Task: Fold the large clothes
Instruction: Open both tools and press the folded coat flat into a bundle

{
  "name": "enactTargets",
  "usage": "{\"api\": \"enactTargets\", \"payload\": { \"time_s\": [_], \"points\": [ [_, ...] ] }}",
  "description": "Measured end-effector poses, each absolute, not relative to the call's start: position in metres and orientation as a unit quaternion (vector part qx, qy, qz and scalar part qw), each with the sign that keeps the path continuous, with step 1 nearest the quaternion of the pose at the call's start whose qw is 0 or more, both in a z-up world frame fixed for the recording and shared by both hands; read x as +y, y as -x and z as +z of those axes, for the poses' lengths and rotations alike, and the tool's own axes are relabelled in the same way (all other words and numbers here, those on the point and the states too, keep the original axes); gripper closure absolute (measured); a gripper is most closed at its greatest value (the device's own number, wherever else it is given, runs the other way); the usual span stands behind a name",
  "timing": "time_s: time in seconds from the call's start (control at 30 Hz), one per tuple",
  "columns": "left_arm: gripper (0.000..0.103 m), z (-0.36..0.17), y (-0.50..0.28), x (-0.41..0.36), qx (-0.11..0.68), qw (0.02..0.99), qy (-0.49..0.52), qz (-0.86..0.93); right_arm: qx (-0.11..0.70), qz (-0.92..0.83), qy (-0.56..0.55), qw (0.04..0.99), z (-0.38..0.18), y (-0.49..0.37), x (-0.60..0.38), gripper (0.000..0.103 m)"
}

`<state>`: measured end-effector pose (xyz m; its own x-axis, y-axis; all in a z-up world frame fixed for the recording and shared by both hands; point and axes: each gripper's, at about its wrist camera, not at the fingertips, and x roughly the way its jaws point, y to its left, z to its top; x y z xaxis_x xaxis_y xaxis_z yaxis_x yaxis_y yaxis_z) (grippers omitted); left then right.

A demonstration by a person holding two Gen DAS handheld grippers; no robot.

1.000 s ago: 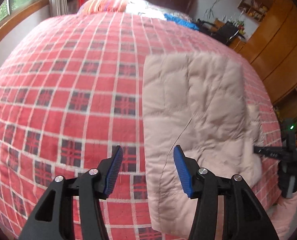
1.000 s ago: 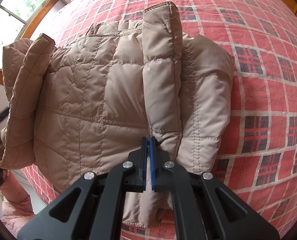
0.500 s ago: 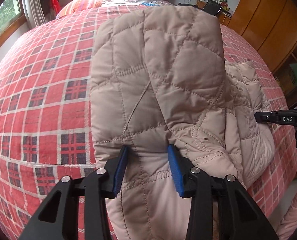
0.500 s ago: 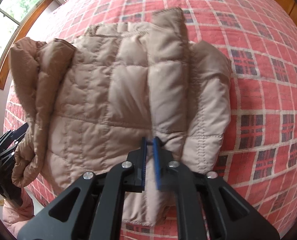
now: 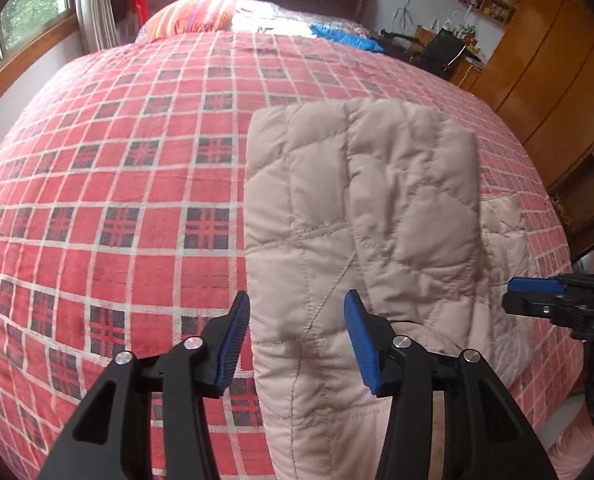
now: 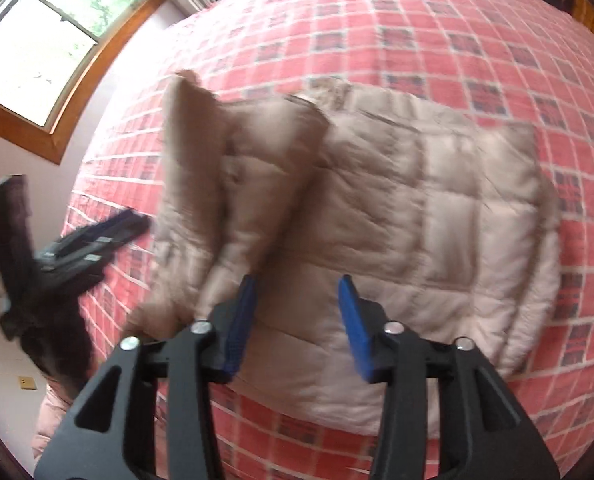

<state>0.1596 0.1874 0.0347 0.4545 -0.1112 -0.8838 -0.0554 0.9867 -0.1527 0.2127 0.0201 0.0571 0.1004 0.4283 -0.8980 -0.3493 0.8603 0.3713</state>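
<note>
- jacket lying folded on the plaid bed, long axis running away from left gripper — the nearer one
- both left and right gripper gaping, gripping nothing

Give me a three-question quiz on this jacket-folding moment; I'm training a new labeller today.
1. True or false: the left gripper is shut on the quilted jacket.
2. The right gripper is: A open, B shut on fabric, C out of view?
3. What pattern has the bedspread under the jacket?

Key: 1 false, its jaws stand open; 2 A; 3 red plaid.
</note>
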Motion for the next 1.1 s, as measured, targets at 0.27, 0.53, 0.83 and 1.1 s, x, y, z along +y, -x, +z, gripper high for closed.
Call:
{"api": "enactTargets", "payload": {
  "time_s": [0.27,0.53,0.83,1.1],
  "points": [
    [0.053,0.015,-0.156,0.191,0.532,0.84,0.103,-0.035,0.642,0.284,-0.022,0.712,0.043,-0.215,0.066,0.049],
    [0.053,0.016,-0.15,0.194,0.526,0.844,0.096,-0.033,0.64,0.301,-0.032,0.706,0.034,-0.215,0.081,0.09],
    [0.052,0.04,-0.144,0.199,0.499,0.859,0.113,-0.032,0.592,0.323,-0.045,0.737,0.085,-0.207,0.031,0.094],
    [0.051,0.056,-0.14,0.164,0.479,0.872,0.087,-0.058,0.559,0.293,-0.072,0.773,0.118,-0.202,-0.042,0.094]
  ]
}}
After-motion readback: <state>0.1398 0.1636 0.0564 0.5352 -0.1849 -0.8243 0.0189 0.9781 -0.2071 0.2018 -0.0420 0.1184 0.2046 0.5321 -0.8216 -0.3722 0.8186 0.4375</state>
